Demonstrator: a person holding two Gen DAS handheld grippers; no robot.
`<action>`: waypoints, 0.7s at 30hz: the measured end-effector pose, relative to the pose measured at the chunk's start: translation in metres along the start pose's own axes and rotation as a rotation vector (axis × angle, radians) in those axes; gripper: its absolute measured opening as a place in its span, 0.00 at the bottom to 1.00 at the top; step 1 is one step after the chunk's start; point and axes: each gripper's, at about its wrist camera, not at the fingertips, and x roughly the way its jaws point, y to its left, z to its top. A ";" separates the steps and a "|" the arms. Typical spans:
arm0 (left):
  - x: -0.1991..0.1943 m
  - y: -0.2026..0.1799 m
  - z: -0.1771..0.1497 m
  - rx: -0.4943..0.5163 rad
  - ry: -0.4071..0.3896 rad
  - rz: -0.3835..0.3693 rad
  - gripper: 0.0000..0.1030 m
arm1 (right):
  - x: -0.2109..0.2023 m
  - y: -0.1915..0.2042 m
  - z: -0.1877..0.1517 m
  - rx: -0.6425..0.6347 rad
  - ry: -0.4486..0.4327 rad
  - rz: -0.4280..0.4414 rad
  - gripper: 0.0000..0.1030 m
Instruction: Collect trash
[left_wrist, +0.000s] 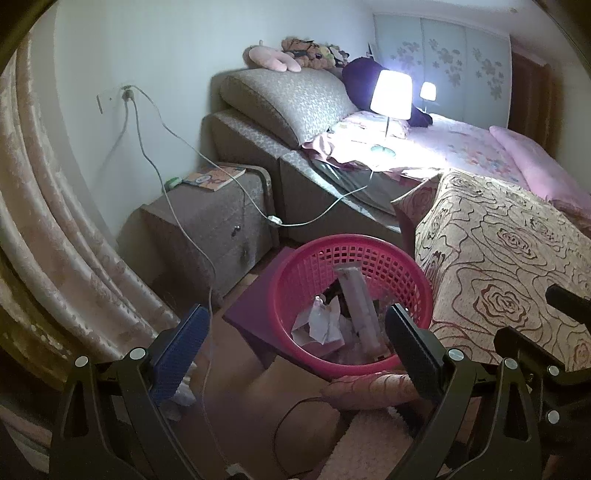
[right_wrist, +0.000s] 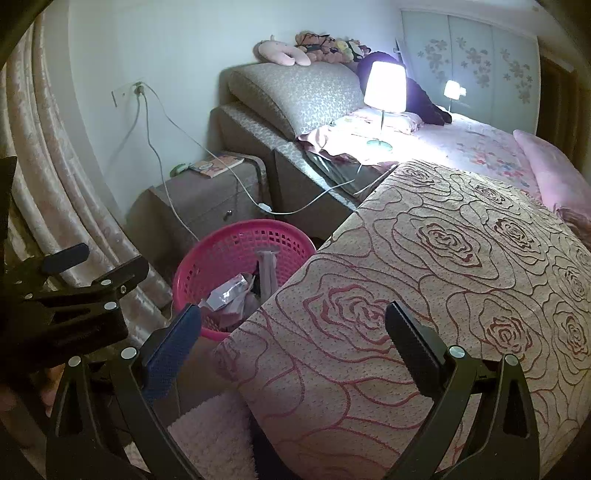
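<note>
beside the bed, the pink basket (left_wrist: 351, 295) holds crumpled trash (left_wrist: 321, 325); left gripper (left_wrist: 295, 332) and right gripper (right_wrist: 295, 332) both spread, empty

We list one round pink plastic lattice basket (left_wrist: 369, 258), upright on the floor beside the bed, holding crumpled white paper scraps (left_wrist: 325, 325) and a long pale wrapper (left_wrist: 360, 306).

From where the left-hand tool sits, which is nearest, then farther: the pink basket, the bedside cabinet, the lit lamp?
In the left wrist view:
1. Pink basket, just ahead, between the open jaws.
2. Bedside cabinet, beyond it, to the left.
3. Lit lamp, farthest, on the bed.
</note>
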 end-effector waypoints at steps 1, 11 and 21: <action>0.000 -0.001 0.000 0.003 0.001 0.000 0.90 | 0.000 0.000 0.000 0.000 0.000 -0.001 0.93; 0.002 -0.001 -0.001 0.003 0.005 0.014 0.90 | 0.001 0.001 0.000 -0.001 0.001 0.000 0.93; 0.003 -0.001 -0.002 -0.004 0.015 0.009 0.90 | 0.001 0.003 -0.003 0.000 0.003 0.002 0.93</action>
